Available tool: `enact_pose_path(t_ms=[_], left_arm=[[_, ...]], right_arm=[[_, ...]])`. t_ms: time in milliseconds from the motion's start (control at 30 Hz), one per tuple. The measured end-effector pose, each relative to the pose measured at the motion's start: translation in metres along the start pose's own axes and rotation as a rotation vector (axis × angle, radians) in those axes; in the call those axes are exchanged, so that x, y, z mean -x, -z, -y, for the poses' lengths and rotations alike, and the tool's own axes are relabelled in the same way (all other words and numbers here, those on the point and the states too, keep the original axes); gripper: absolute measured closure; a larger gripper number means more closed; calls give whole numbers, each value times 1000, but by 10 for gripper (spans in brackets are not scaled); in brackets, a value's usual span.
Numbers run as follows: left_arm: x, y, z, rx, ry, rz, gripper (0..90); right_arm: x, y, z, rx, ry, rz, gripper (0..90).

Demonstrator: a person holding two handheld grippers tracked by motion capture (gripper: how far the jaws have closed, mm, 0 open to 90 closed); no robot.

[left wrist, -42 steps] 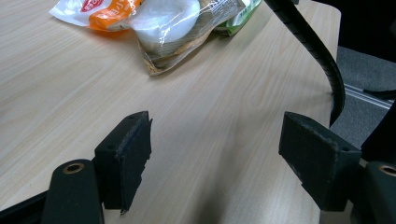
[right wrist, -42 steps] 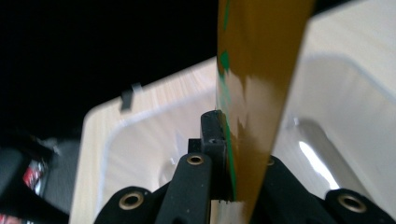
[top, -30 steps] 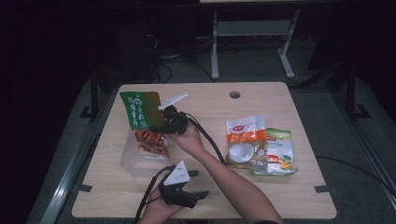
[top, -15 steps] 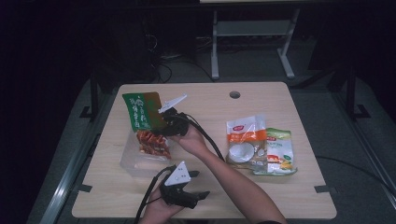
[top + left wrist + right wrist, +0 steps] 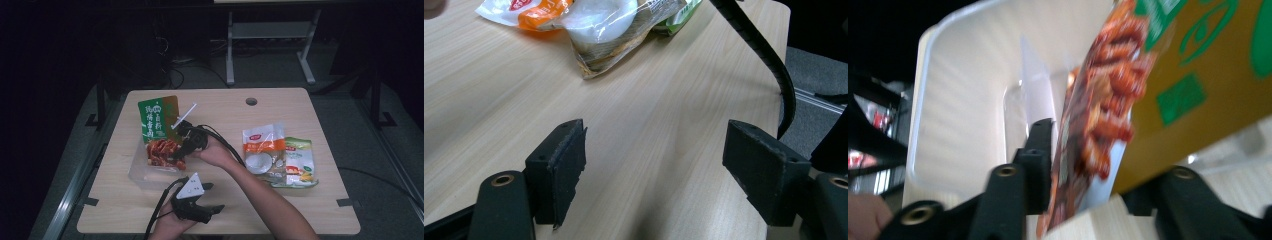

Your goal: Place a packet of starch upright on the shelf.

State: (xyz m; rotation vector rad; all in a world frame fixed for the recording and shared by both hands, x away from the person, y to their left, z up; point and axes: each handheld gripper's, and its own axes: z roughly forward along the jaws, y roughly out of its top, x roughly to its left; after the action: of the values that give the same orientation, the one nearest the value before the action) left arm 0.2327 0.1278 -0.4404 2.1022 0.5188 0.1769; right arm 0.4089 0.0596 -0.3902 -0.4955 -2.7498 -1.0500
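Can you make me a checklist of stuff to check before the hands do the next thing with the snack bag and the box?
1. Snack bag in the clear box: ok, its lower end is inside and it stands tilted.
2. Right gripper let go: cannot tell. Its jaws have just been opening, the bag is between them, and one pad looks close to it.
3. Bag stays up by itself: cannot tell.
4. Left gripper free: ok, jaws open over bare table.
5. Other bags ready: ok, lying at the table's right side, untouched.
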Motion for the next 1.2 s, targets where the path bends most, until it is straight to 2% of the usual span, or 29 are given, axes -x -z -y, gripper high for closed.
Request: enact_pose_path(t_ms=[100,200,267,500,633,767,967,1200], left_arm=[[1,-1,0,-2,0,2,249],[2,-2,0,-3,-3,4,249],[2,-2,0,-3,-6,5,249],[2,-4,-1,-5,-4,7,249],[2,-4,-1,-9,-11,8,249],[2,-4,-1,-8,-11,8,249],[2,-3,-1,-2,-4,7,249],[1,-3,-1,-1,-7,6,249]], right_arm=[[-1,-2,1,-21,-6,-8,785],[-3,-5,1,-42,8,22,876],[-5,-7,1,-59,16,52,885],[-5,-14,1,-92,5,90,897],[-3,-12,2,-70,-15,71,868],[-3,-8,1,-33,-15,48,751],[0,-6,-7,-29,-15,40,651],[9,-1,-23,16,-35,33,624]])
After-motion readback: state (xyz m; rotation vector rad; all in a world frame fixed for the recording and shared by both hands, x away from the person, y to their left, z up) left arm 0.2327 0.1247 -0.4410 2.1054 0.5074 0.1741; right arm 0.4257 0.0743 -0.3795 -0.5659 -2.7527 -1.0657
